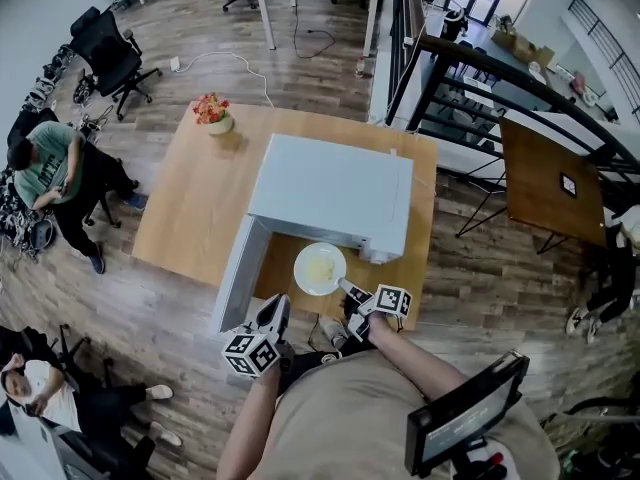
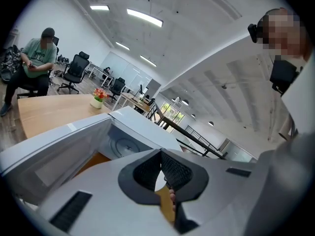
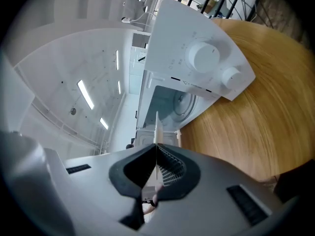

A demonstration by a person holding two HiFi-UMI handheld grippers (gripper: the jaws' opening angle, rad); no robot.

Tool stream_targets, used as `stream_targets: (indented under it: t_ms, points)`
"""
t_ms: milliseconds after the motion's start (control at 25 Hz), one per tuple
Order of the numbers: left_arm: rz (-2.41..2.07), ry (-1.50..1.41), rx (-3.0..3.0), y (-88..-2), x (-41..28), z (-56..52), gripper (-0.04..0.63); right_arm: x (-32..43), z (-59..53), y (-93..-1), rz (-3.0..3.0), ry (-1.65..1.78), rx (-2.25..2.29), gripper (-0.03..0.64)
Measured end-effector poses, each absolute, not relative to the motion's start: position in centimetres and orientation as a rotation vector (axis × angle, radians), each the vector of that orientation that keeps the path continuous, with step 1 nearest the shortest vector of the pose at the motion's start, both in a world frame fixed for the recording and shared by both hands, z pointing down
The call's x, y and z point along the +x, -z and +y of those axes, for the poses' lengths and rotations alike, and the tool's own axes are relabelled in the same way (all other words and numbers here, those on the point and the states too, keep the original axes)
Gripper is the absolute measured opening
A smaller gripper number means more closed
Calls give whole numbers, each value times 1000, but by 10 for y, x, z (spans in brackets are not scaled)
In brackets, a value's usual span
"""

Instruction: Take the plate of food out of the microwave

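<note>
White and round, the plate [image 1: 304, 276] has no long axis. It lies level, face up, with a pale yellow mound of food [image 1: 320, 266] heaped at its middle. It is outside the microwave [image 1: 335, 188], over the wooden table [image 1: 190, 198] just in front of the open cavity, between the swung-out door [image 1: 238, 268] on the left and the control panel on the right. Whether its underside touches the wood cannot be told.

The right gripper [image 1: 350, 290] reaches in from the near right, and its jaws are clamped on the plate's near-right rim. In the right gripper view that rim shows edge-on as a thin pale blade pinched between the ribbed black pads and running straight away from the jaws toward the cavity.

The left gripper [image 2: 161, 156] is near the door's near end, left of the plate and apart from it. Its dark, ridged pads meet at the tip with nothing between them.

The microwave is a smooth, matt, pale grey box with a flat top. Two round white knobs [image 3: 205, 56] sit one beside the other on its front panel. The door is a flat slab of the same grey, standing open toward the near left. The table top is warm honey-coloured wood with fine straight grain. A small flower pot [image 1: 212, 113] stands at its far-left corner, well apart from the plate.
</note>
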State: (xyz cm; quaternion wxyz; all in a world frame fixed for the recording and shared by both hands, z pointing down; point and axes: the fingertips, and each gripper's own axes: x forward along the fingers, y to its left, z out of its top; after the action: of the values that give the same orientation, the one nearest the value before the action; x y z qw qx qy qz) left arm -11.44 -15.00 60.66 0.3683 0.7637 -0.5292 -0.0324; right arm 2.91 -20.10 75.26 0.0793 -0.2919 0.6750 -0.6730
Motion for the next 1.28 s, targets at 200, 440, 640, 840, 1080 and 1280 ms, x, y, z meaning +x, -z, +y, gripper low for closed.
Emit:
stream_targets:
  t_ms: [200, 440, 640, 840, 1080, 1280]
  points:
    - [-1283, 62, 2007, -611, -122, -145, 3, 23, -184, -734, 2022, 1964, -922, 12]
    - [-1208, 55, 2065, -607, -149, -135, 3, 13, -162, -718, 1916, 1915, -973, 12]
    - [-1167, 35, 2054, -614, -177, -121, 3, 8, -147, -697, 1853, 1865, -996, 12]
    - [-1121, 6, 2074, -615, -194, -115, 3, 11, -132, -676, 1829, 1805, -1028, 12]
    - [-1073, 12, 2146, -608, -189, -136, 3, 32, -130, -669, 1818, 1723, -1093, 13]
    - [-1064, 14, 2142, -609, -184, -150, 3, 44, -124, -660, 1807, 1698, -1117, 13]
